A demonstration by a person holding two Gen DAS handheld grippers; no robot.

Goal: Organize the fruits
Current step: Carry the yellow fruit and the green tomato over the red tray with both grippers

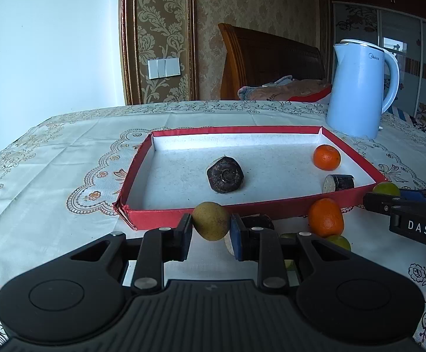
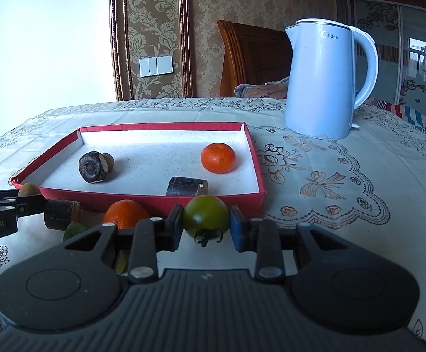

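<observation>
— What lettering can be read?

— "Midea" is printed in dark letters near the top of the light blue kettle (image 2: 324,82); in the left wrist view the same mark is too blurred to be read.

— Anything else?

— "DAS" is seen in white on the black body of the right gripper (image 1: 385,195). "nRobot.AI", cut off by the frame edge, is seen on the left gripper (image 2: 29,196).

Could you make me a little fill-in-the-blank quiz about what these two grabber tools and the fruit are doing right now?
1. The left gripper is shut on a yellow-brown ____.
2. The right gripper is shut on a ____ tomato.
3. One orange lies inside the ____ tray.
4. The blue ____ stands on the tablecloth beyond the tray's right end.

Missing words: fruit; green; red; kettle
</observation>
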